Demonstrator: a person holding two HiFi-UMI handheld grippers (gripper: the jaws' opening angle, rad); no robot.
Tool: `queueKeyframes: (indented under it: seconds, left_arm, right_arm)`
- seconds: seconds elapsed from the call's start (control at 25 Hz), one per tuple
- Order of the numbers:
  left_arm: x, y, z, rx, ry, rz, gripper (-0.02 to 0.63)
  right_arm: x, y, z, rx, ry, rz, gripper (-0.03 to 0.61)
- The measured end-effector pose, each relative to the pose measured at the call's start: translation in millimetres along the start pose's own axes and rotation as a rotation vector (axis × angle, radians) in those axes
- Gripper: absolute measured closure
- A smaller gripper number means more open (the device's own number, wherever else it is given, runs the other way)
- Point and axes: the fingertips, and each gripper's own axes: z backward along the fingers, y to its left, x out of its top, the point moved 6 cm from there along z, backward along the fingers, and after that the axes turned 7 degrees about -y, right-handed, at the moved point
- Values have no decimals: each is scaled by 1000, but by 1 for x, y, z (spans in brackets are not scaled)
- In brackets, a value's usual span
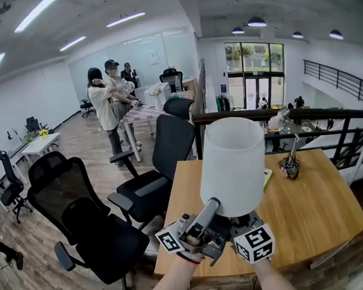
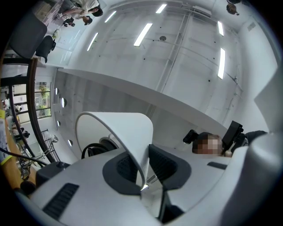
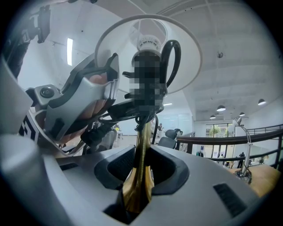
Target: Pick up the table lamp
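Note:
The table lamp has a white drum shade (image 1: 232,165) and a brass stem (image 3: 140,176). It hangs above the wooden table (image 1: 310,206), held up in front of me. My left gripper (image 1: 202,223) reaches up to the shade's lower edge and is shut on its thin white rim (image 2: 128,132), which runs down between the jaws (image 2: 142,170). My right gripper (image 1: 240,230) sits just below the shade and is shut on the brass stem, which rises between its black pads (image 3: 141,172) to the bulb socket inside the shade (image 3: 190,57). The lamp's base is hidden.
Two black office chairs (image 1: 152,168) (image 1: 81,222) stand left of the table. A small desk lamp (image 1: 289,165) and a yellow-green item (image 1: 267,177) sit on the table's far side. A dark railing (image 1: 303,114) runs behind it. Several people (image 1: 107,97) stand far back left.

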Motion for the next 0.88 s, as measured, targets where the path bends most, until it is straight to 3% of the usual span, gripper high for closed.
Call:
queueKeyframes:
  seconds: [0.88]
  left_arm:
    - [-18, -21, 1, 12, 27, 0, 552]
  right_arm:
    - [2, 14, 21, -8, -10, -12, 466]
